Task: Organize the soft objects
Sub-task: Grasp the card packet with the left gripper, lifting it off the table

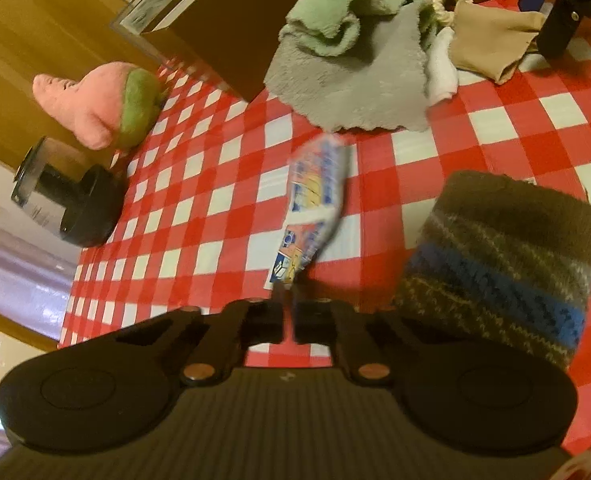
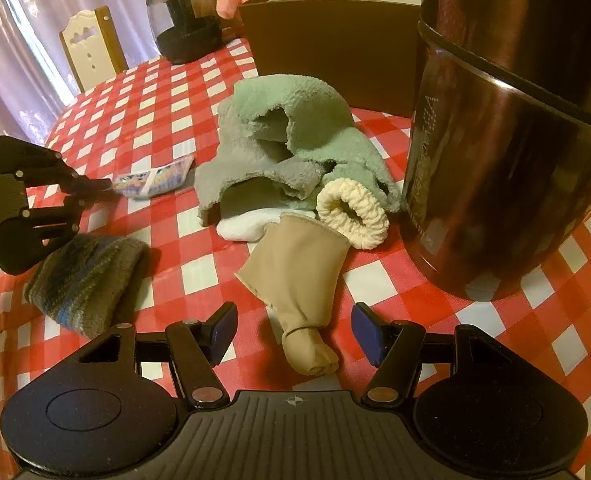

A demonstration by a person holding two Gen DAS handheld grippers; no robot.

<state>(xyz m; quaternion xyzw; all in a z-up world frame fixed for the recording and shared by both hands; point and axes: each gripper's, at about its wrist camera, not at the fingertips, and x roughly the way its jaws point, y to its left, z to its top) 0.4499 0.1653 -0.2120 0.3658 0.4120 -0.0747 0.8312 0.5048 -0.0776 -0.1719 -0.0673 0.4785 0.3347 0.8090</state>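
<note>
Fluffy green towel (image 2: 295,120), knitted striped sock (image 2: 87,280), glossy dark canister (image 2: 507,140), printed packet (image 1: 315,208)

The left claw (image 1: 289,320) is pinched fully closed, angled downward — the right claw (image 2: 293,336) holds its jaws apart.

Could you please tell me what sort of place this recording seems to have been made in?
Most likely a home dining room or kitchen. A red-and-white checked tablecloth covers the table, a cream wooden chair stands beside purple curtains, and a small dark-based countertop appliance sits near a pink plush toy.
</note>
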